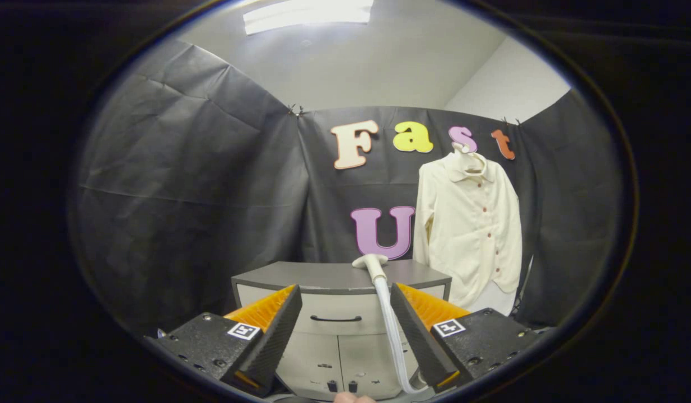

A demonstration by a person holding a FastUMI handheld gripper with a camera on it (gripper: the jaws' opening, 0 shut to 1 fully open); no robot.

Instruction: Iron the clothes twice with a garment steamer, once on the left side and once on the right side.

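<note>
Two fingers of the gripper point(345, 313) stand wide apart, nothing clamped between them, no contact with anything. Gap between them frames a cabinet point(289, 275) front just ahead: grey top, pale drawer with a dark handle point(335, 319), two doors below.

Steamer point(371, 264) lies on the cabinet top, beyond the fingertips and a little toward the right finger. Its pale head sits near the top's back edge, flat T-shaped end pointing away toward the wall. White hose point(391, 330) runs from the head forward over the cabinet's front edge, hangs down the drawer face, passes just beside the inner side of the right finger and curls at the bottom near the doors. Hose looks close to the right finger; touching or not, cannot tell.

Shirt point(468, 229) hangs on a hanger against the black cloth wall, beyond the right finger and right of the cabinet, well apart from the gripper. Cream, long sleeves, collar, row of dark buttons down the front, front facing the camera. Its lower hem drops below the level of the cabinet top; left sleeve hangs close to the cabinet's right back corner.

Bit of a hand point(354, 398) shows low between the fingers.
</note>
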